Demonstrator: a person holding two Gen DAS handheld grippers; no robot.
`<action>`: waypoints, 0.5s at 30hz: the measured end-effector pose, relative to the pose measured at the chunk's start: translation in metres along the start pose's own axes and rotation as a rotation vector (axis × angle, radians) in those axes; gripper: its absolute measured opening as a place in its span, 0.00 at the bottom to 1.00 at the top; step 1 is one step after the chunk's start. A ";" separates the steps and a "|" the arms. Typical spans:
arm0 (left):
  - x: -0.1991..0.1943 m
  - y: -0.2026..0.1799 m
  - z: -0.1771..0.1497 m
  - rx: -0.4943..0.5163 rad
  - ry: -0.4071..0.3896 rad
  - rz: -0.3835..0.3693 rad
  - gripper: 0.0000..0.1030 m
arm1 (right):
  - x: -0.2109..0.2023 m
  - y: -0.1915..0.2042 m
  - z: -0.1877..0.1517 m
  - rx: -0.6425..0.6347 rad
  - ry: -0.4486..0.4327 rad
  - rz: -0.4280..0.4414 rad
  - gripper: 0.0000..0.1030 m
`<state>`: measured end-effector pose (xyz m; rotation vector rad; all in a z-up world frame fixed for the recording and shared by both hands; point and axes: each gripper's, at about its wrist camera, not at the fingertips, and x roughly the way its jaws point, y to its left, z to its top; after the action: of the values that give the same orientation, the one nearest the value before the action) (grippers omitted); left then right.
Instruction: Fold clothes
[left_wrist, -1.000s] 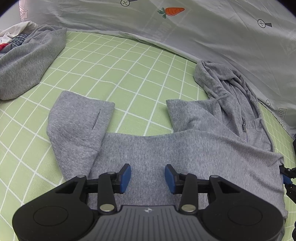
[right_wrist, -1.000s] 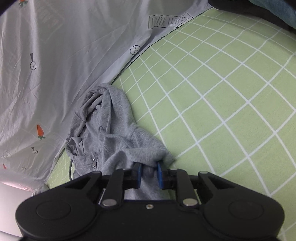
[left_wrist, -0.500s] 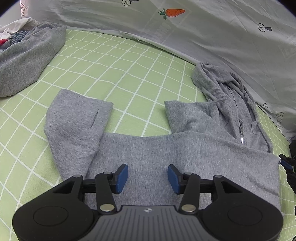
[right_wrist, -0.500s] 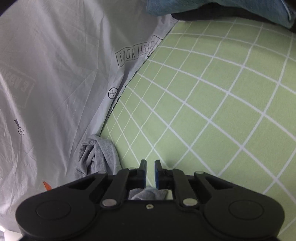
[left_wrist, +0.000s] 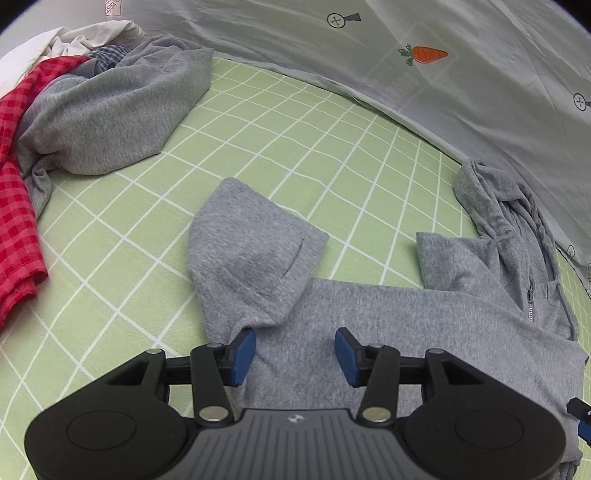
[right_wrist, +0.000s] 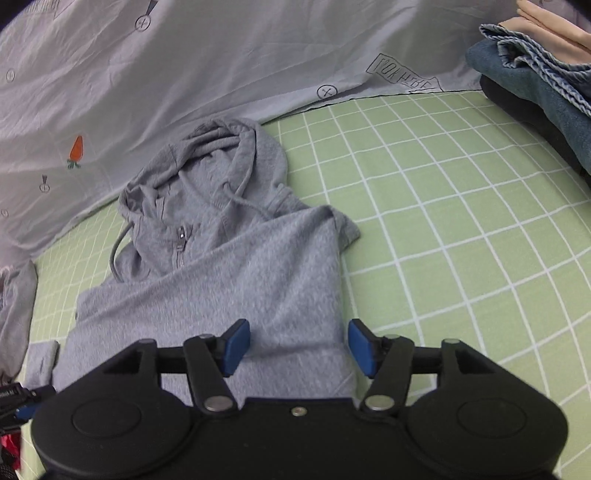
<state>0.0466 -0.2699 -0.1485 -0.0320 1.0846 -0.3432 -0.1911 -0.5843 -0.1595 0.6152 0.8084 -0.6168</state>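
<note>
Left wrist view: left gripper (left_wrist: 294, 353) spread wide, nothing between its blue pads, poised over the grey hoodie (left_wrist: 388, 325) lying flat on the green checked sheet (left_wrist: 295, 147). One sleeve (left_wrist: 251, 251) folded across. Heap of clothes (left_wrist: 92, 110) at the sheet's far left edge.

Right wrist view: right gripper (right_wrist: 299, 347) also wide open, empty, above the hoodie (right_wrist: 240, 277); hood (right_wrist: 221, 155) bunched against the pale printed bedding (right_wrist: 221, 55). Folded stack (right_wrist: 535, 81) at far right corner.
</note>
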 end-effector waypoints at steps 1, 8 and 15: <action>-0.001 0.002 0.000 0.007 -0.003 0.003 0.48 | 0.000 0.006 -0.005 -0.027 0.003 -0.024 0.80; -0.012 0.001 0.001 0.101 -0.043 0.006 0.48 | -0.002 0.032 -0.022 -0.128 -0.001 -0.104 0.92; -0.029 -0.014 0.002 0.258 -0.140 -0.018 0.49 | 0.008 0.049 -0.038 -0.214 0.000 -0.169 1.00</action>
<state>0.0325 -0.2754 -0.1203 0.1624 0.8957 -0.4877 -0.1700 -0.5277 -0.1740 0.3543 0.9194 -0.6737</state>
